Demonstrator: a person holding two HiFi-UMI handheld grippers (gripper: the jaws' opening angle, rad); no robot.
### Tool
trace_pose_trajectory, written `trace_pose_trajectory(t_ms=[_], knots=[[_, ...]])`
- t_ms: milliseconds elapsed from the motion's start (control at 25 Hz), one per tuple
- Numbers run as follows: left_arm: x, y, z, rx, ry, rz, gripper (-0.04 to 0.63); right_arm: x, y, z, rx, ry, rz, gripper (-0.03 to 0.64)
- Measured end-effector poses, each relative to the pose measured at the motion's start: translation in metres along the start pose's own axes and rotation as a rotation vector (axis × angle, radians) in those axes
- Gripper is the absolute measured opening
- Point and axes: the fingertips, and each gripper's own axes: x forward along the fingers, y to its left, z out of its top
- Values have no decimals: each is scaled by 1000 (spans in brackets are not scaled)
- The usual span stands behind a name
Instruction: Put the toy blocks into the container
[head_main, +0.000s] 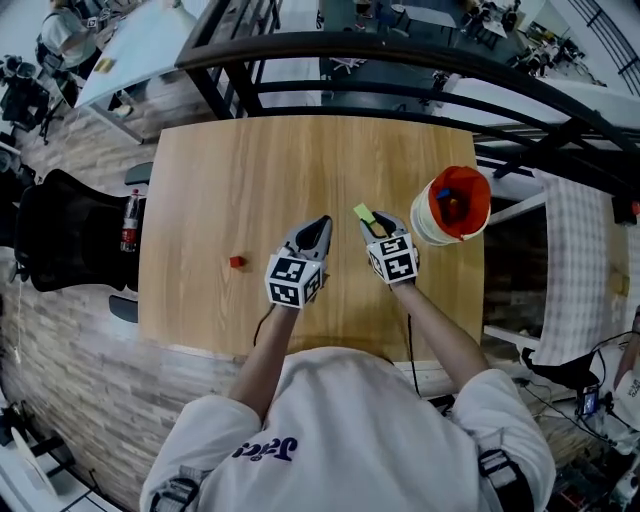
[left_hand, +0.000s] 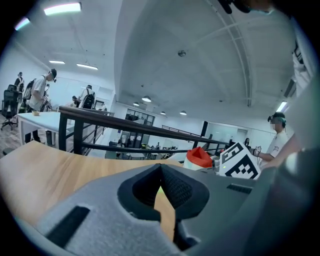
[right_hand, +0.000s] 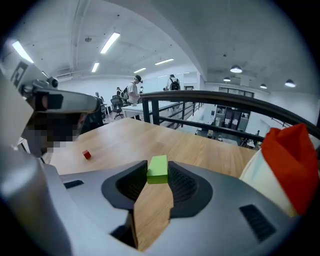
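One in my grip, one lying loose

Red block (head_main: 236, 262) sits on the desk (head_main: 250, 180). My left hand-held gripper (head_main: 321, 224) is pinched closed on nothing, and the right hand-held gripper (head_main: 372, 222) is clamping the green block (head_main: 363, 213) near the container (head_main: 425, 215).

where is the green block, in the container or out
Out. The green block is clamped in the right tongs, over the table and short of the container.

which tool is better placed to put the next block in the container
Right. The right tool grips the green block and sits beside the container. The left tool is shut on nothing, farther off; the red block lies on the table.
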Motion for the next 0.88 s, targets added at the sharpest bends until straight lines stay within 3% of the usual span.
trace_pose_trajectory(t_ms=[280, 640, 880], knots=[[22, -70, 30, 53, -37, -137, 5, -86, -24, 12, -72, -61, 63, 133], [52, -164, 34, 99, -32, -304, 5, -169, -100, 16, -157, -71, -22, 133], [68, -197, 29, 119, -11, -359, 5, -180, -160, 9, -265, 27, -74, 133]])
